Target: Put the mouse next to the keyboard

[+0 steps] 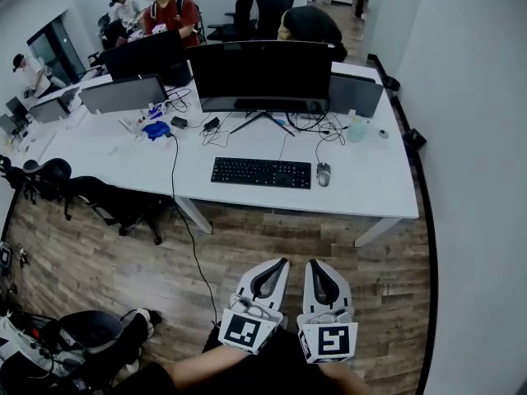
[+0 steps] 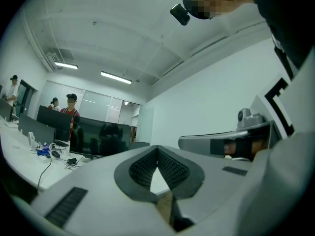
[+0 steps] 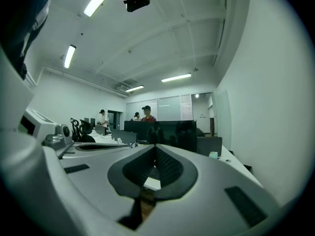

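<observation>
The small dark computer mouse (image 1: 324,174) lies on the white tabletop (image 1: 370,189), just right of the black rectangular keyboard (image 1: 261,172). The left tool (image 1: 280,265) and the right tool (image 1: 314,267) hang side by side above the wooden floor (image 1: 272,239), well apart from the tabletop. Each has its jaws closed together on nothing.

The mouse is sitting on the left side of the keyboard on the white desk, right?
Not quite. The head view shows the mouse just past the right end of the keyboard, not the left. It is on the white desk, as you said.
</observation>
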Tool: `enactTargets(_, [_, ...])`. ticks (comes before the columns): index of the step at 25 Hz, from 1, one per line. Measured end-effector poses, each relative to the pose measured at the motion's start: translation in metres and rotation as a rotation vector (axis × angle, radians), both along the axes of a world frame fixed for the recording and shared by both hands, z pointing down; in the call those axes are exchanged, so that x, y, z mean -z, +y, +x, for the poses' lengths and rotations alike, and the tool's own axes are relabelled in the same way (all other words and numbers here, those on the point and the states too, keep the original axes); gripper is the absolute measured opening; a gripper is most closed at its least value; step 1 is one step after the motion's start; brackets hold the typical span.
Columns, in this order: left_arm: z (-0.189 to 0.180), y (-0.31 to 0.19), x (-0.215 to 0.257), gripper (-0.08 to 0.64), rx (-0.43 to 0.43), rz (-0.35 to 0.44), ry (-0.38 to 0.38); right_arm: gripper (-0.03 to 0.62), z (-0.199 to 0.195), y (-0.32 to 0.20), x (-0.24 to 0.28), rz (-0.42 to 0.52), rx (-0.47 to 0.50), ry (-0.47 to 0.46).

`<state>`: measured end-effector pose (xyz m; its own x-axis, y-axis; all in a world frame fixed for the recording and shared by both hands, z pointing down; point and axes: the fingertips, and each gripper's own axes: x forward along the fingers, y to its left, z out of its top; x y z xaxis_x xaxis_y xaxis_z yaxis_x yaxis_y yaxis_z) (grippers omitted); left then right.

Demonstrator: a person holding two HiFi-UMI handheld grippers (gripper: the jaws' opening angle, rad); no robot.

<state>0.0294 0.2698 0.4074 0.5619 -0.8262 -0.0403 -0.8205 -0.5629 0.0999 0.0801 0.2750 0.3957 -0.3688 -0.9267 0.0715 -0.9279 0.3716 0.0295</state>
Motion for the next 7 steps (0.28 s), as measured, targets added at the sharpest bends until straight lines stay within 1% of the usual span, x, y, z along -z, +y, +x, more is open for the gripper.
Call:
enactTargets(3, [0.0047,-0.0016,0.0019,0.005,-0.014,0.017,0.017,0.018,-0.0021,0.0001,0.0014,0.015,0.006,0.007])
enactTargets(7, [0.0071,0.0,0.0065,0.005,-0.017,0.039,0.019,0.017,-0.0025,0.0038,-0.0027,0.006,0.008,0.008])
